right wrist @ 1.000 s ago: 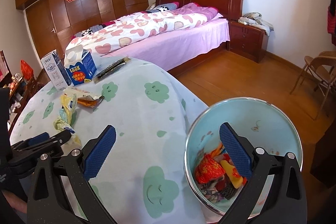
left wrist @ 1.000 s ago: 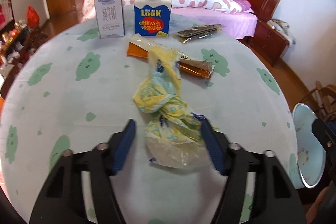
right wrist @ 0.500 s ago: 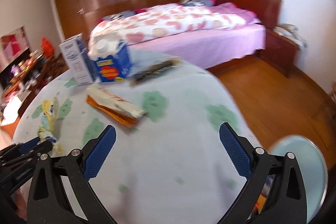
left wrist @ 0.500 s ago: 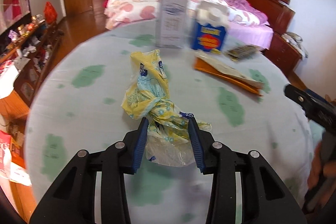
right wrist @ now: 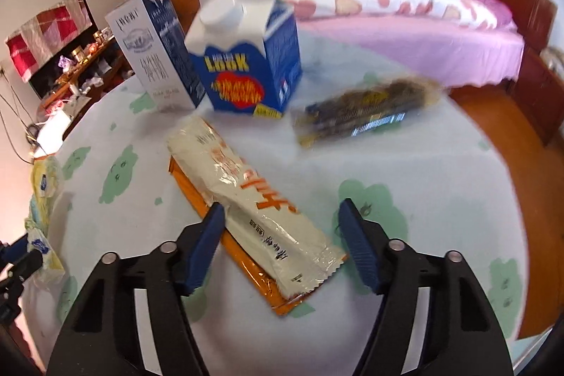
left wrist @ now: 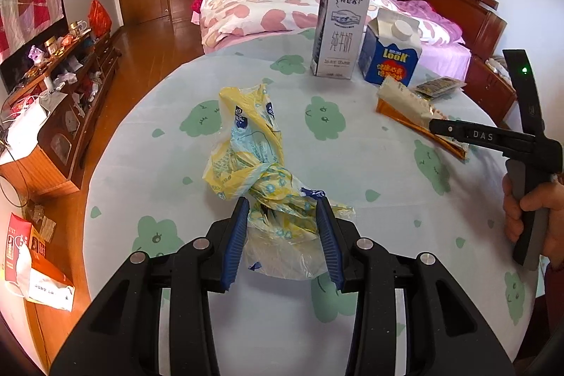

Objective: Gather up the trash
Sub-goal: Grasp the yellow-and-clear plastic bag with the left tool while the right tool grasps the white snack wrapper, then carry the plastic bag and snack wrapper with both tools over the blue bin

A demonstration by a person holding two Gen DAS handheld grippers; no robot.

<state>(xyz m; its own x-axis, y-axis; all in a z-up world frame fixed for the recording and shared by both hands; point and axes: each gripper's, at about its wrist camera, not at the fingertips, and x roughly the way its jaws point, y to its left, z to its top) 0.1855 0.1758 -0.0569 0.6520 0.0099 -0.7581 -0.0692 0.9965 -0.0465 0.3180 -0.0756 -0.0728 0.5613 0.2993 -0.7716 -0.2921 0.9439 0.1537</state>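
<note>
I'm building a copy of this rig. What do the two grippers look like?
Both match: the left gripper and right gripper have black angular plastic frames with silver bolts, and ribbed blue pads on the fingers. Seen from the left wrist, the right gripper bears white "DAS" lettering, a grey handle and a green light. No cables or sleeve show.

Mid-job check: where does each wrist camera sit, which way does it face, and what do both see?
Left wrist: behind the left gripper, angled down at the yellow bag it pinches; right hand at the edge.
Right wrist: behind the right gripper, jaws closing around the white-orange wrapper.
Shared: table, both cartons, wrapper, bag.
</note>
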